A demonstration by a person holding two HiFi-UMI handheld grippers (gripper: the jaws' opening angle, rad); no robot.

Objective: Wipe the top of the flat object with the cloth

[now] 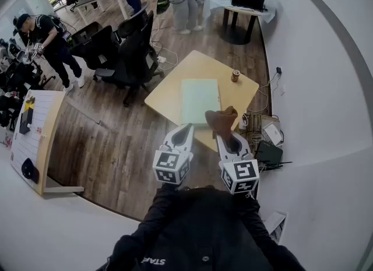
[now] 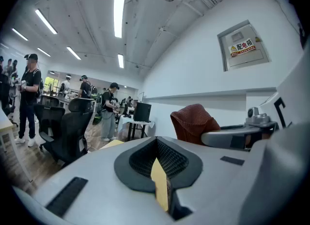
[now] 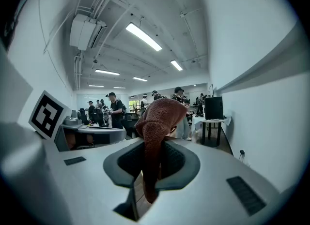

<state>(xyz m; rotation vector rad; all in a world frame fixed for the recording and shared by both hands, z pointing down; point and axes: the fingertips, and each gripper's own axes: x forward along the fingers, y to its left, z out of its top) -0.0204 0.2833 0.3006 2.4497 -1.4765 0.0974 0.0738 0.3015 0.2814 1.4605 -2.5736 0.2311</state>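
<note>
Wood floor [image 1: 111, 141] fills the left of the head view, and a white wall [image 1: 315, 89] curves down the right. A tan table [image 1: 169, 92] sits in the middle, with black chairs [image 1: 125, 51] at its upper left. The flat green object [image 1: 199, 99] lies on the table. The right gripper [image 3: 152, 144] pinches the brown cloth [image 3: 157, 117], just below the object's lower right corner. The left gripper [image 2: 156, 142] has its jaws pressed together on nothing.

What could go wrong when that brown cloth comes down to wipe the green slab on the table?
The brown cloth is pinched in the right gripper by only a narrow fold, with the rest bunched loose, so it might slip out when dragged. A can stands near a corner of the pale green flat object; a wide wipe could knock it over.
</note>
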